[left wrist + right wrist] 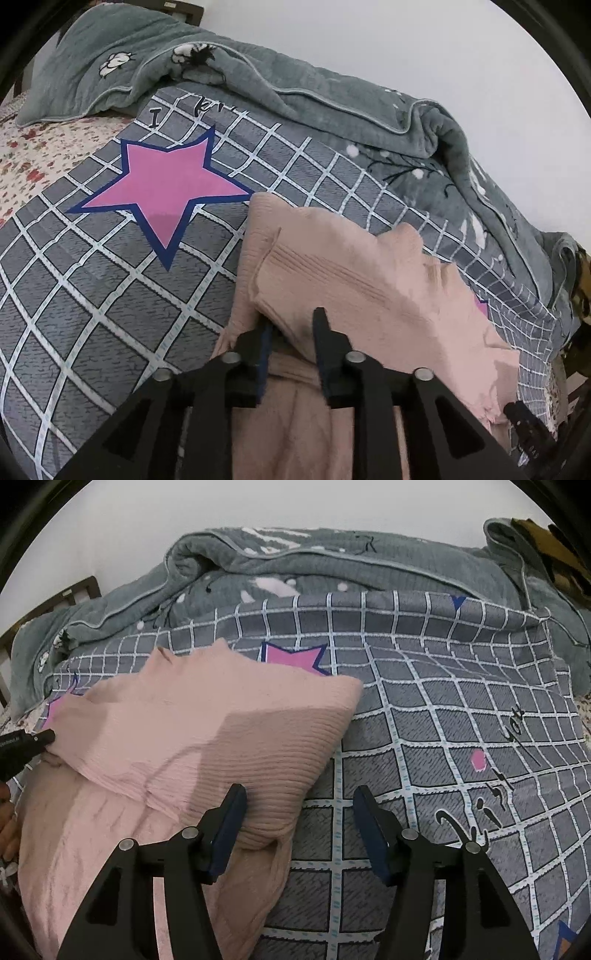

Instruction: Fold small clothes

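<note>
In the left wrist view, a pink star print (pixel 166 192) is noted in the upper left of the frame on the grey checked bedsheet (pixel 74 295), with a grey quilt (pixel 295 85) heaped along the top. The pink knitted garment (pixel 351 280) is found at lower centre and right, a folded-over flap lying on top of its lower layer. The left gripper (pixel 291 328) is seen at the bottom centre, its jaws slightly parted; the flap's near edge lies between them, but a gap shows at the pads, so the cloth is judged released rather than pinched.

In the right wrist view, the same garment (pixel 207 731) occupies the left and centre of the frame, its long axis running from lower left toward upper right. The right gripper (pixel 299 812) is recorded at bottom centre, jaws well apart and holding nothing; the flap's ribbed corner lies just beside its left finger (pixel 229 823), the right finger being over bare sheet. The left gripper's tip (pixel 37 738) is seen at the left edge against the flap.

The garment lies ahead and to the left of the right gripper (the nearer tool for that ribbed corner).
</note>
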`<state>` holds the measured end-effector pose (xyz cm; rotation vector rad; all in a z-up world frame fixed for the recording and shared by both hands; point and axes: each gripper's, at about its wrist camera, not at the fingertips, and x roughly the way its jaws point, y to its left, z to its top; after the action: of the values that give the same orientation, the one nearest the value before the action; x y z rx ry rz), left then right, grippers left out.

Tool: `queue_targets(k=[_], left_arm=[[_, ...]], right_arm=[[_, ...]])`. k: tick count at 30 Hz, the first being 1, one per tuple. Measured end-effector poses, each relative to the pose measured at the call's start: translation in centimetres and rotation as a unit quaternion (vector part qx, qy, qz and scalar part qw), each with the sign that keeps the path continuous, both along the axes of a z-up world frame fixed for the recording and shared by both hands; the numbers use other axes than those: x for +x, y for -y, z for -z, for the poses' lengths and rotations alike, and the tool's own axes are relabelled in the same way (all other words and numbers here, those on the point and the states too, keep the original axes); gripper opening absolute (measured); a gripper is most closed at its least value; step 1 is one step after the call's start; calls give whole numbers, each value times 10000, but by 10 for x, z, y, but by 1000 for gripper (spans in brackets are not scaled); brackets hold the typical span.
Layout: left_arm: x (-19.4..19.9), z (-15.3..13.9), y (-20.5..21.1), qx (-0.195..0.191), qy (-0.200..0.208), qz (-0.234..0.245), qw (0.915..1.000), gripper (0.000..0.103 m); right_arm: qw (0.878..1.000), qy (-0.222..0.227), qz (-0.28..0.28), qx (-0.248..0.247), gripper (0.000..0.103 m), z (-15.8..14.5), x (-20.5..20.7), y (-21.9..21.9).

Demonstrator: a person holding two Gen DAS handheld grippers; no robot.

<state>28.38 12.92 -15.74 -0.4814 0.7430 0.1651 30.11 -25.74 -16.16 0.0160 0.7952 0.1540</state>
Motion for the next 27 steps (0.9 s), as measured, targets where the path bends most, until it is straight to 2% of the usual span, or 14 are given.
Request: queue_targets(k=[1,2,3,4,5,7,11,13,16,18,20,22,27], left_arm=[[-4,-2,2,48,44,48,10000,37],[-7,-3,3,90,90,74,9999,40],[-13,-5,6,198,156,85,9996,50],[-17,-7,8,307,205,75,9993,66],[-23,-9,10,417,301,76,9986,70],[-37,-14,13,601,472,108,9970,70],[-58,-21,18,730,580,248,9953,70],[-72,-24,19,819,668,316,9939,70],[-99,-30,24,1258,816,489,9875,70],[-121,-28,24,1403,809,561,9852,70],[-146,-22,17,1315,751,583,9868,71],[-169,-14,9,1110,636,589,9900,71],[-218,2,-5,657,492,598,9948,71]], right_arm=[[10000,67,-6,23,59,-2,-3,1],[9999,122,-2,33,59,-4,-6,2],[9998,197,2,39,59,-7,-10,2],[9997,244,1,43,59,-9,-13,2],[9995,323,0,47,59,-12,-17,3],[9989,457,33,40,59,-17,-26,3],[9979,631,7,134,59,-32,-46,4],[9970,737,105,225,59,-39,-68,6],[9959,836,188,291,59,-42,-104,11],[9964,793,271,93,59,-43,-123,13],[9982,553,237,7,59,-44,-139,17],[9989,404,201,126,59,-43,-160,23],[9993,226,142,244,59,-29,-200,25]])
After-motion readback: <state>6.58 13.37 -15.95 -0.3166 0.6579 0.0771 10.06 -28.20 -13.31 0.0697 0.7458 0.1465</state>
